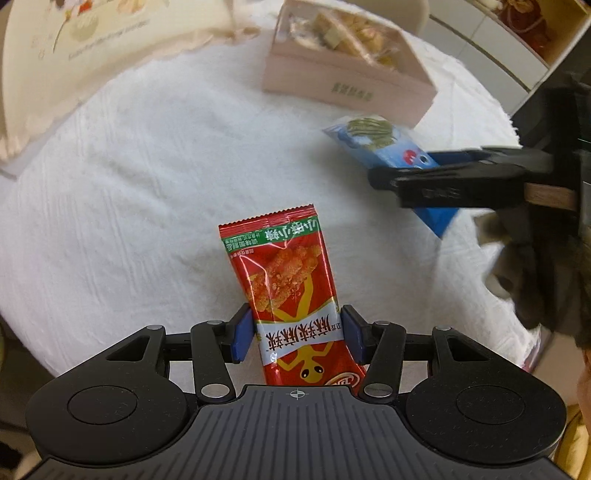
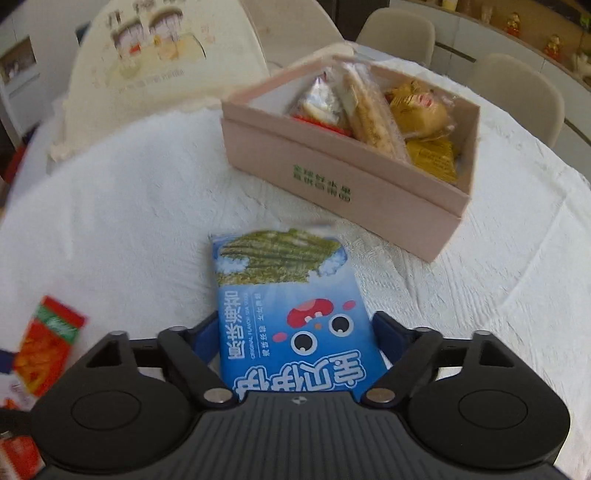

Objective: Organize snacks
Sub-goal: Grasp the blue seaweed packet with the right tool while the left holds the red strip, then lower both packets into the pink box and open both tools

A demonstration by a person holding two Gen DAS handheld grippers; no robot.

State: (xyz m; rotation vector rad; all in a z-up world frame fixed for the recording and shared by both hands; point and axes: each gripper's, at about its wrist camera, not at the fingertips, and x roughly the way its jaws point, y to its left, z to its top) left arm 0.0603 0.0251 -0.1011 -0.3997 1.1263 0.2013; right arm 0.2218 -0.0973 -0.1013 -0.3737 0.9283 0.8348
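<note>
My left gripper (image 1: 295,338) is shut on a red snack packet (image 1: 286,280) with a yellow lizard figure, held above the white tablecloth. My right gripper (image 2: 295,336) is shut on a blue seaweed snack packet (image 2: 291,314), held above the cloth short of the pink box (image 2: 343,192). The box is open and holds several wrapped snacks (image 2: 373,114). In the left wrist view the right gripper (image 1: 443,181) comes in from the right with the blue packet (image 1: 373,140), and the pink box (image 1: 347,85) stands behind it. The red packet (image 2: 48,343) shows at the right wrist view's left edge.
A white textured tablecloth (image 1: 166,166) covers the round table. A cream mesh food cover (image 2: 159,62) with a cartoon print stands at the back left. Beige chairs (image 2: 399,33) stand behind the table. A furry grey sleeve (image 1: 535,273) is at the right.
</note>
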